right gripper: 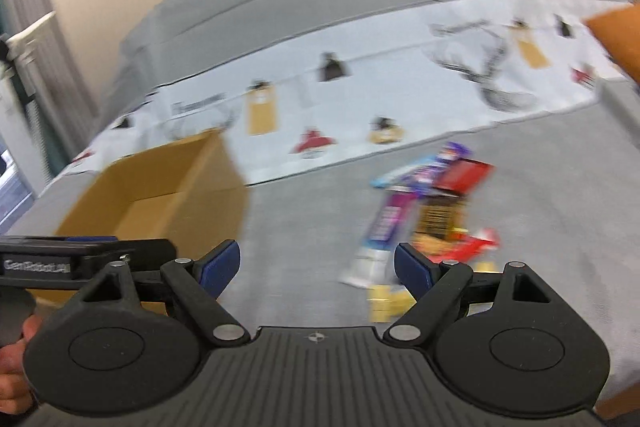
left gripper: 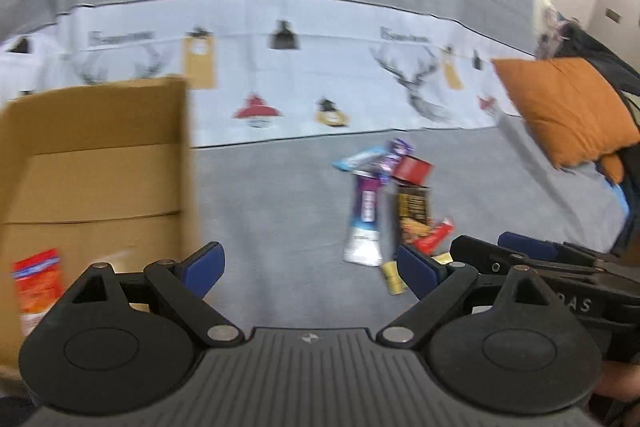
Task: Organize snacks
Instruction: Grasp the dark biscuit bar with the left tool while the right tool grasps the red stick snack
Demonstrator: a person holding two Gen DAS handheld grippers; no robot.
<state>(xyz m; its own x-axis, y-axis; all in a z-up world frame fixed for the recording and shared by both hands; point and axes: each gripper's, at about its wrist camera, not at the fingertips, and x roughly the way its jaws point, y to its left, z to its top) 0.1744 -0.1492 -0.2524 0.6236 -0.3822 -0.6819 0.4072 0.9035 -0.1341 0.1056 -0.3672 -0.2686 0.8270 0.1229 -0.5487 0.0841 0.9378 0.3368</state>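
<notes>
A pile of snack packets lies on the grey bed: a purple-and-white pouch [left gripper: 363, 223] [right gripper: 378, 235], a dark brown bar [left gripper: 414, 213] [right gripper: 440, 215], a red box [left gripper: 414, 169] [right gripper: 462, 175], a red wrapper [left gripper: 436, 235] and small gold pieces [left gripper: 392, 277] [right gripper: 386, 301]. An open cardboard box [left gripper: 96, 163] [right gripper: 160, 187] stands to the left, with an orange-red packet [left gripper: 38, 281] inside. My left gripper [left gripper: 310, 271] is open and empty over bare bedding between the box and the pile. My right gripper [right gripper: 318, 269] is open and empty just short of the pile; the other gripper's body shows in each view [left gripper: 540, 263] [right gripper: 80, 259].
A white printed cloth [left gripper: 320, 67] with deer and lantern motifs lies across the far part of the bed. An orange cushion [left gripper: 568, 107] and dark clothing sit at the right. A wall and curtain stand behind. A hand [right gripper: 16, 379] shows at the lower left.
</notes>
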